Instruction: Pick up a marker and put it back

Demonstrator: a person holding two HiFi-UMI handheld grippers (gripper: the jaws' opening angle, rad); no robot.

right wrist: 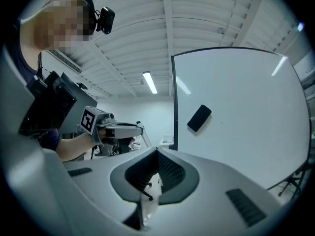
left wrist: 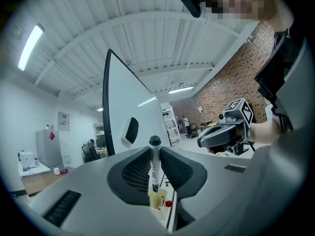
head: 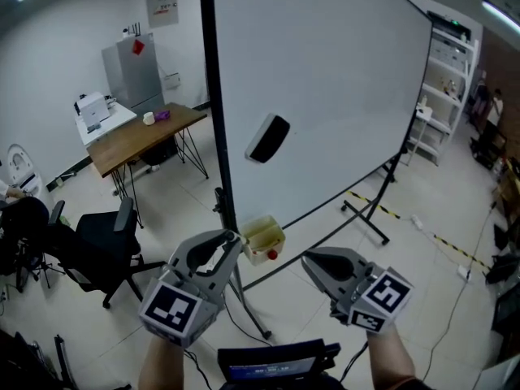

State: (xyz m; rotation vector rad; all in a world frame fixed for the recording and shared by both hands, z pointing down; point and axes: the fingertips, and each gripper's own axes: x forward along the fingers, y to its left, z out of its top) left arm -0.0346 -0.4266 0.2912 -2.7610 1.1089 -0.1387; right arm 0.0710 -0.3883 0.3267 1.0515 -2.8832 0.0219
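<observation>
Half the task is judged done: the white marker with a black cap [left wrist: 154,168] is clamped upright in the left claw [left wrist: 155,151], near the pale yellow holder box [head: 262,234] on the whiteboard stand, so the return is left. The right claw [right wrist: 157,154] is seen pressed together with nothing in it. The box's narrow rim and the black frame post [head: 213,96] just beside it must be cleared; open floor is offered below and rightward.

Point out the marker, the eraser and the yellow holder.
marker [left wrist: 154,167]: left gripper view, barrel between the jaws.
eraser [head: 268,138]: head view, middle of its black body.
yellow holder [head: 263,239]: head view, its side wall.
</observation>
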